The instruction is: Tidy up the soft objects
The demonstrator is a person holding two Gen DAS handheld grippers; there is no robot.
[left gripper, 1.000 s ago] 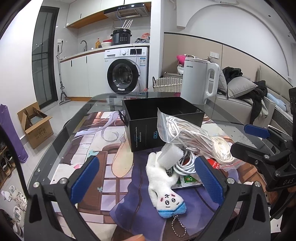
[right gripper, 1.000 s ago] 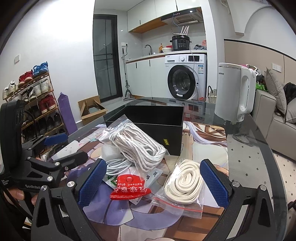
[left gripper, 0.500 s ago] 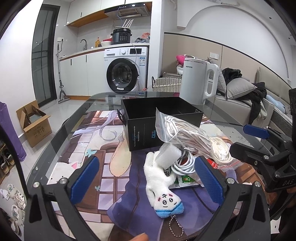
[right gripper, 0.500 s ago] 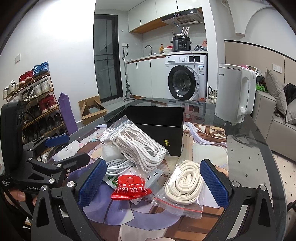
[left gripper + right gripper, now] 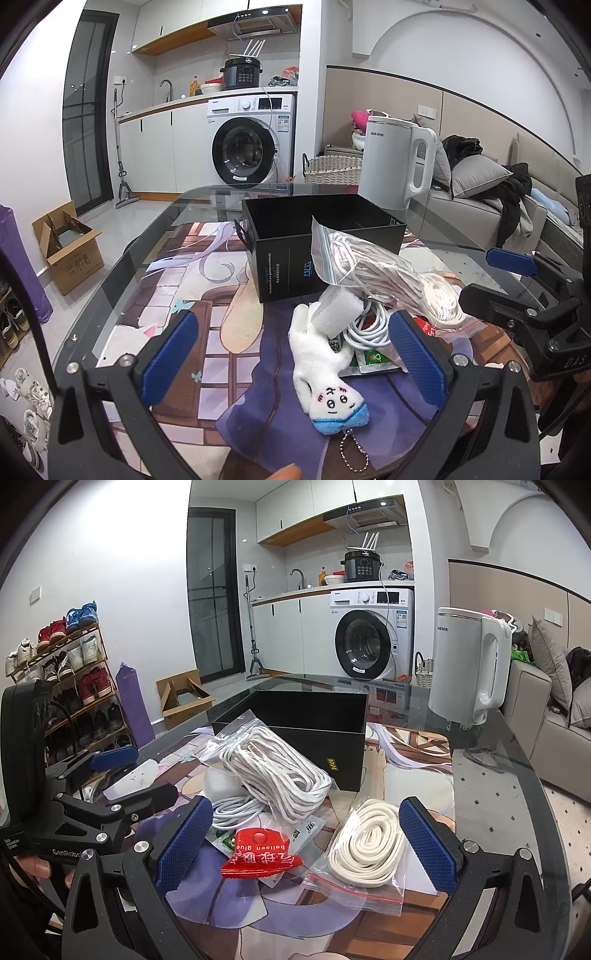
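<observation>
Right now both of my tools are spread wide and hold nothing. My left gripper (image 5: 295,354) hovers low over the plush toy (image 5: 325,373), which lies flat on the printed mat (image 5: 207,332) between the blue pads; my right gripper (image 5: 306,842) frames the red glue packet (image 5: 262,853) and the small bag of flat white cord (image 5: 365,842).

What the coming move turns on, I judge, is the toy's lie. Its long axis runs nearly along my left tool's line of sight, blue-trimmed face and bead chain (image 5: 354,454) toward me, legs pointing away toward the black box (image 5: 317,240). The pads therefore sit to either side of its body, so closing across the narrow width looks possible once I drop lower. My left tool is plainly the nearer one; the box lies straight ahead of it, beyond the toy.

A foam block (image 5: 336,306) rests on the toy's far end, touching a coiled white cable (image 5: 369,325), so lifting may drag those.

From the left view I see the whole toy, and the big bag of rope (image 5: 369,269) leaning over the box's near corner. From the right view the toy is hidden behind the left tool; instead it shows the flat-cord bag and the box's open, seemingly empty interior.
</observation>
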